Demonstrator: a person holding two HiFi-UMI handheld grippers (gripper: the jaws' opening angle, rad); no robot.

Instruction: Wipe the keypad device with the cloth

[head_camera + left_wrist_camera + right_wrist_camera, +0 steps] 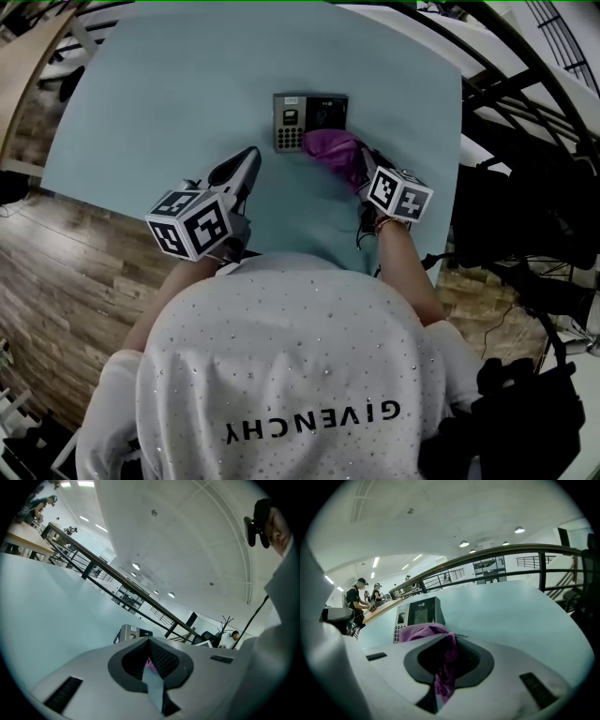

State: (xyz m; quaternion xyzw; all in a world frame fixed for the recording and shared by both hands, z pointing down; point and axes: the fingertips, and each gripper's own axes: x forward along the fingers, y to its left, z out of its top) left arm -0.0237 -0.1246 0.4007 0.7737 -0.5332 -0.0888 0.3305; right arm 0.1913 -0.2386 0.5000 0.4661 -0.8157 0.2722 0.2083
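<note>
The grey keypad device (309, 120) lies flat near the far middle of the pale blue table (169, 84), keypad at its left. A purple cloth (336, 150) bunches against the device's near right edge and is pinched in my right gripper (363, 171), which is shut on it. In the right gripper view the cloth (424, 631) drapes from the jaws of the right gripper (449, 638) just short of the device (419, 613). My left gripper (249, 157) hovers to the device's near left, shut and holding nothing. In its own view the left gripper (149, 642) points at the device (132, 633).
The table's right edge (457, 141) lies close to my right hand, with black equipment and cables (525, 197) beyond it. Wood floor (56, 244) lies to the left. People (358, 599) work at a distant wooden table.
</note>
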